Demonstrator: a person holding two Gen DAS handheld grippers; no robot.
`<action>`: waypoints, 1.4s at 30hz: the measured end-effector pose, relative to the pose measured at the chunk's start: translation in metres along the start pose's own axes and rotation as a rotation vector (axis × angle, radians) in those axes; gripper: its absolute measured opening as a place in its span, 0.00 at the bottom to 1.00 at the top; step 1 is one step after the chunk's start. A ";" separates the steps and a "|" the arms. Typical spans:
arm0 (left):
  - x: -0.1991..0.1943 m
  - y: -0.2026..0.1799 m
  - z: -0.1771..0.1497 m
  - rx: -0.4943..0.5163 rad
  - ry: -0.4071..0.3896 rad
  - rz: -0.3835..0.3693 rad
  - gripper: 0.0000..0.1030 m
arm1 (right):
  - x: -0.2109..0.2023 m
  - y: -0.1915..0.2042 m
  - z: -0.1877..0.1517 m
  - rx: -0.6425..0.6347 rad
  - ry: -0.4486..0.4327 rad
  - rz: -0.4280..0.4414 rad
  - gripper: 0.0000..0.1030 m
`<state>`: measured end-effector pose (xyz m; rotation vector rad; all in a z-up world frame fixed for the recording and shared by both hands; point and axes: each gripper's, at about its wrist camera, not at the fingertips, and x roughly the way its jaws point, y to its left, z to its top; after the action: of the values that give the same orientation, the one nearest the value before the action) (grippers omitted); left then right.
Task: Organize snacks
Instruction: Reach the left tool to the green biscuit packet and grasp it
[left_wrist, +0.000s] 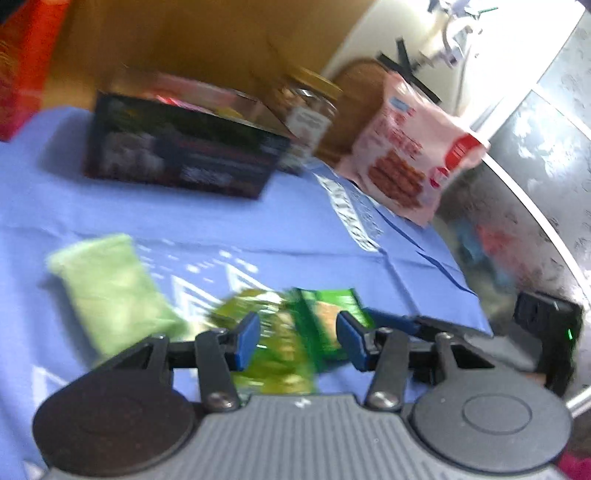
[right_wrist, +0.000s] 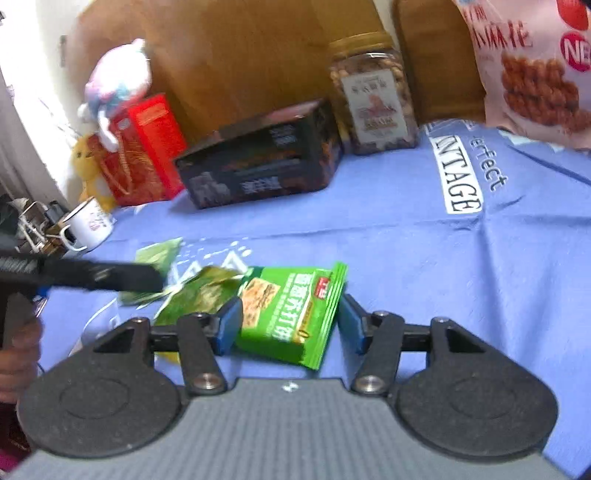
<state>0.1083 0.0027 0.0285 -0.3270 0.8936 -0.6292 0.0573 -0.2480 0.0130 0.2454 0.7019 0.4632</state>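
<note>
The right tongs (right_wrist: 290, 321) are nearest, with their blue pads spread wide on both sides of a green snack bag (right_wrist: 291, 314). The pads look just beside the bag, not pinching it yet.

From the left: a crinkly green packet (right_wrist: 199, 295) lies touching the bag's left side, and a pale green packet (left_wrist: 110, 288) lies further toward the left edge of the blue cloth (right_wrist: 424, 266). The left tongs (left_wrist: 297, 341) are spread too, over the crinkly packet, holding nothing. The left view is blurry.

At the back edge sit a dark box (right_wrist: 258, 155), a jar (right_wrist: 373, 96) and a pink bag (right_wrist: 532, 70) near the back right corner.

The green bag lies flat near the front edge. Its long way runs from front to back, leaning a bit right at the far end.

To grab it well, I think the tongs should go lower, keep the bag in the middle, and squeeze gently so the crinkly packet stays out.
</note>
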 end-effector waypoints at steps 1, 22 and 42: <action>0.007 -0.002 -0.001 -0.005 0.020 -0.001 0.45 | -0.003 0.007 -0.004 -0.026 0.006 0.010 0.59; -0.023 -0.045 -0.083 0.135 0.091 0.042 0.44 | -0.042 0.058 -0.063 -0.242 0.027 0.046 0.60; -0.082 -0.008 -0.120 0.006 -0.028 0.084 0.45 | -0.033 0.113 -0.091 -0.301 -0.002 0.090 0.81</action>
<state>-0.0296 0.0469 0.0121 -0.2905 0.8735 -0.5481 -0.0625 -0.1602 0.0060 -0.0063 0.6112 0.6469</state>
